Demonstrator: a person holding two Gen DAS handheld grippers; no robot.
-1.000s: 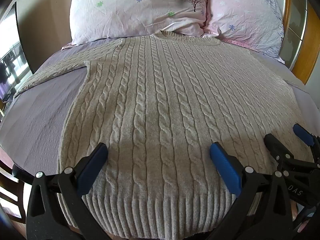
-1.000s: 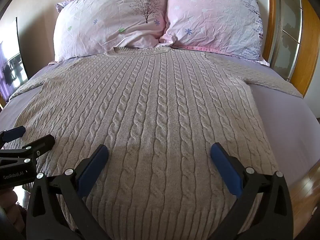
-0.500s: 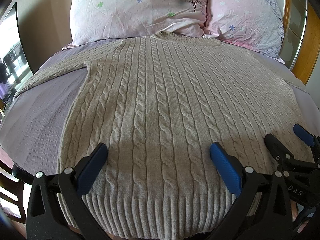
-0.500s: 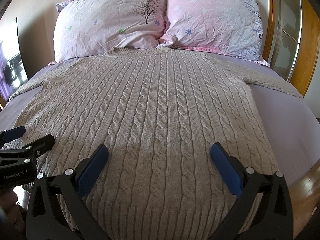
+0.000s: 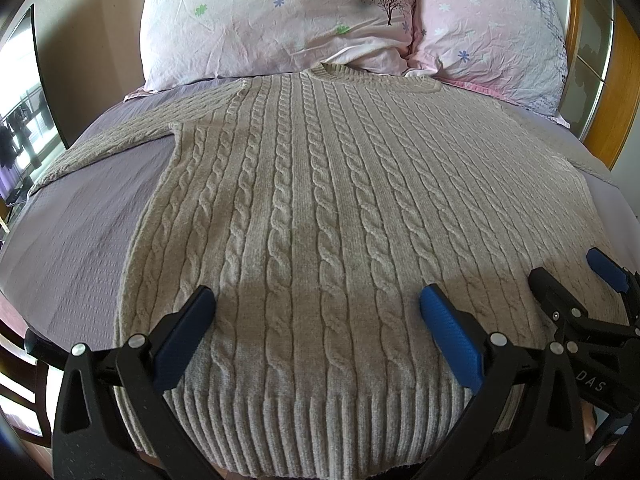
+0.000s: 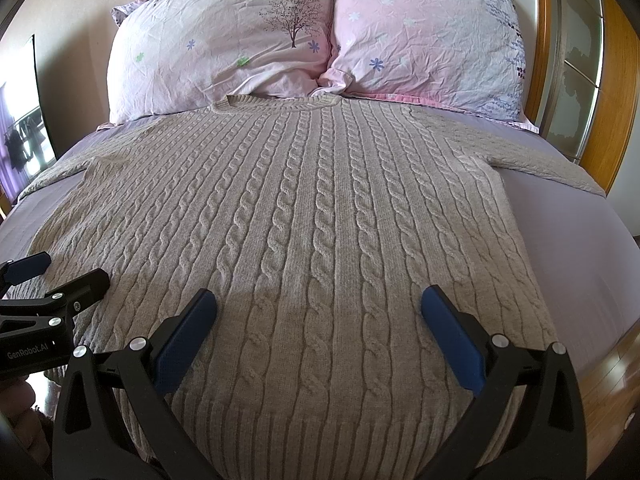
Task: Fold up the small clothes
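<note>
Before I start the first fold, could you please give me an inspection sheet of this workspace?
Surface: bed with lilac sheet.
Job's things: cable-knit sweater spread flat, unfolded, collar toward the pillows, sleeves out to both sides.
Clutter: two floral pillows at the head.
Grippers: left gripper open over the hem; right gripper open beside it; neither holds anything.
Cables: nothing seen.
Surroundings: wooden headboard frame, window on the left.

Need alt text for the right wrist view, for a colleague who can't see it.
A beige cable-knit sweater lies flat and unfolded on a lilac-sheeted bed, collar toward two pink floral pillows. The open right gripper hovers over its hem; the left gripper is at the left edge.
</note>
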